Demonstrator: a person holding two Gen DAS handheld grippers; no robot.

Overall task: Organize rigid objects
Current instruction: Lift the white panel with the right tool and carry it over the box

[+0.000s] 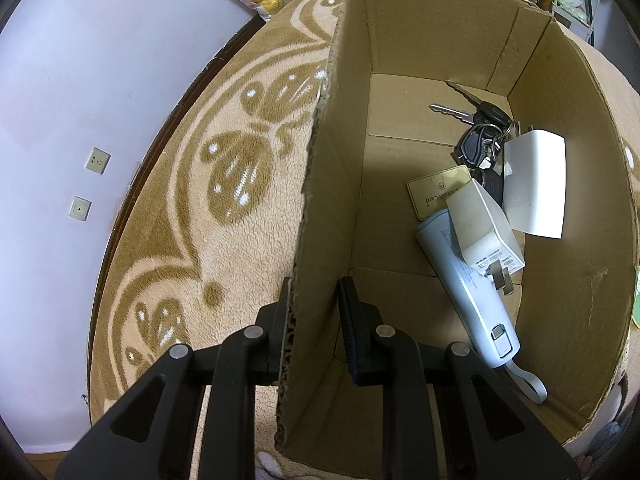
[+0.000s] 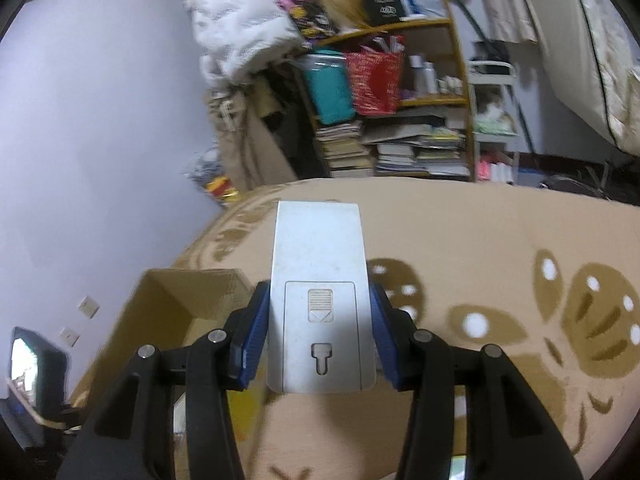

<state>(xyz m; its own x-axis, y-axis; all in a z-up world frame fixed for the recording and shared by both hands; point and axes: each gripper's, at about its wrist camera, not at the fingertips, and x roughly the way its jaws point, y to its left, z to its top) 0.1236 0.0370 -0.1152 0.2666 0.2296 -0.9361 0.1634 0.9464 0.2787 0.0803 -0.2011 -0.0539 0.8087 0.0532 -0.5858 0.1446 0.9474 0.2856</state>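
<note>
An open cardboard box [image 1: 440, 40] stands on a patterned blanket. Its floor holds a bunch of keys [image 1: 480, 132], a gold card [image 1: 436, 190], a white plug adapter [image 1: 484, 224], a pale blue power bank [image 1: 468, 284] and a white square block [image 1: 536, 184]. My left gripper [image 1: 316, 312] straddles the box's left wall, one finger outside and one inside, shut on it. In the right wrist view my right gripper [image 2: 318, 292] is shut on a flat white remote-like device [image 2: 318, 248], battery cover facing up. It hangs above the blanket, right of the box [image 2: 176, 304].
The tan blanket [image 1: 224, 208] with brown butterfly shapes covers a bed along a pale wall [image 1: 80, 80] with two sockets. Crowded bookshelves [image 2: 400, 120] with stacked books and bags stand beyond the bed's far end. A dark object [image 2: 32, 376] sits low at the left.
</note>
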